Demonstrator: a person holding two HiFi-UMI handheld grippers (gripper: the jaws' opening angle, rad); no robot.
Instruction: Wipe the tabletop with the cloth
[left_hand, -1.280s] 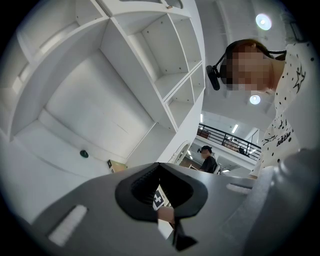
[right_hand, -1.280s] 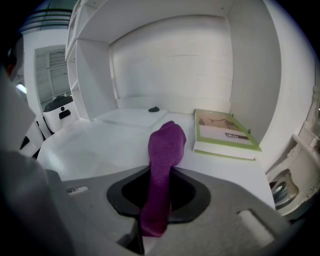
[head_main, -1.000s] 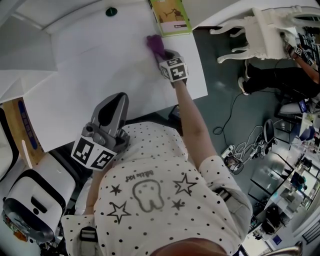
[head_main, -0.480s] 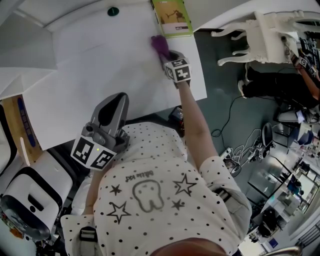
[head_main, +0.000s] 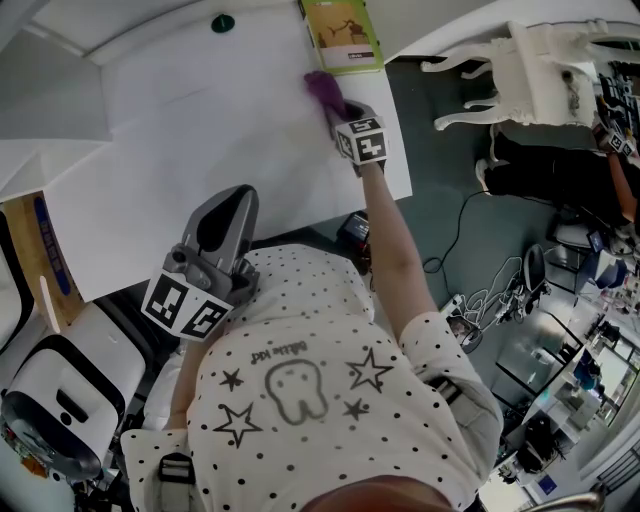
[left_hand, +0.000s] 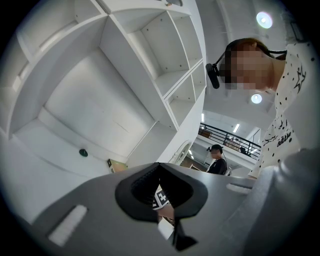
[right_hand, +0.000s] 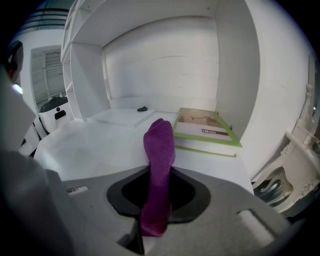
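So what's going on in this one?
A person is wiping a white tabletop with a purple cloth. The right gripper has its jaws shut on the cloth and holds it down on the tabletop toward the far right corner, close beside a green-edged book. The left gripper is shut with nothing in it, held back close to the person's body at the table's near edge.

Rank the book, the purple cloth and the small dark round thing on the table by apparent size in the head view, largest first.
1. The book, even though the picture's top edge crops it.
2. The cloth, only part of it showing.
3. The dark round thing.
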